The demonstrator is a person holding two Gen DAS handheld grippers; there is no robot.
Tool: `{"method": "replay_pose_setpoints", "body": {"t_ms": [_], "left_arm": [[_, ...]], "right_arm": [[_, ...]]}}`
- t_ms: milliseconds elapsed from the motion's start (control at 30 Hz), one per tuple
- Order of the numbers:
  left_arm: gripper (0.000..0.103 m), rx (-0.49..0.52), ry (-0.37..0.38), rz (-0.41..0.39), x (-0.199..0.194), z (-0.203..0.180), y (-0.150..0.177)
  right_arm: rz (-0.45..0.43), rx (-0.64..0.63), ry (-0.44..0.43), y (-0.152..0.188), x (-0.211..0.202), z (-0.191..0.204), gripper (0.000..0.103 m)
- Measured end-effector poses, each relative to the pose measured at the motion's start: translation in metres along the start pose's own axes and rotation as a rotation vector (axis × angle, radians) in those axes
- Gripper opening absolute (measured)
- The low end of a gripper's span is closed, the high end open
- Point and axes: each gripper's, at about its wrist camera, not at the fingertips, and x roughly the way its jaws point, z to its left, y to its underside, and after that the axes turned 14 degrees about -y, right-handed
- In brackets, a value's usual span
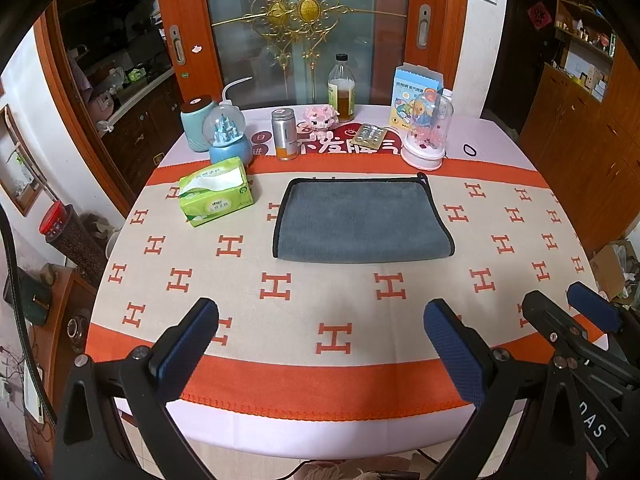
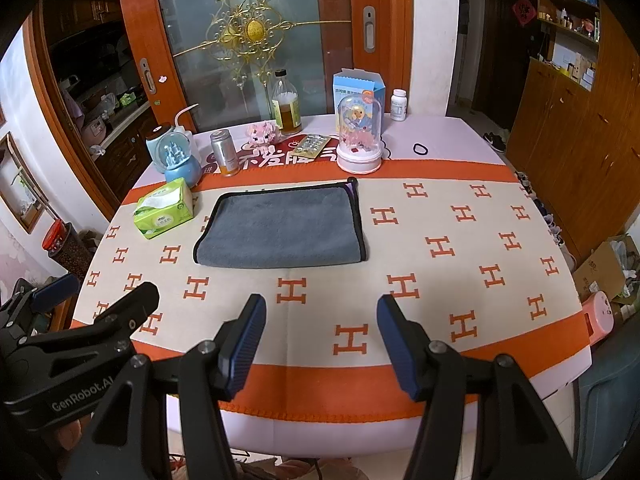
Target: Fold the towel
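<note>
A grey towel [image 1: 360, 220] with a black hem lies flat on the patterned tablecloth [image 1: 332, 304], folded with its fold edge toward me. It also shows in the right wrist view [image 2: 284, 228]. My left gripper [image 1: 320, 344] is open and empty, held above the table's near edge, well short of the towel. My right gripper [image 2: 320, 340] is open and empty too, beside the left one, also short of the towel. The right gripper shows at the right edge of the left wrist view [image 1: 560, 312].
A green tissue box [image 1: 216, 192] sits left of the towel. Behind the towel stand a snow globe [image 1: 230, 136], a metal can [image 1: 285, 134], a bottle [image 1: 342, 88], a domed toy [image 1: 426, 136], a blister pack [image 1: 370, 136] and a black hair tie [image 1: 470, 150].
</note>
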Motion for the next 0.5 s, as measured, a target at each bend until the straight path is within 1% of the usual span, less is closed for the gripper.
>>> {"method": "replay_pose_setpoints", "body": {"t_ms": [500], "left_arm": [[0.102, 0.001, 0.003, 0.006, 0.0032, 0.0030, 0.0022]], "right_arm": [[0.001, 0.000, 0.000, -0.0008, 0.0011, -0.0011, 0.058]]}}
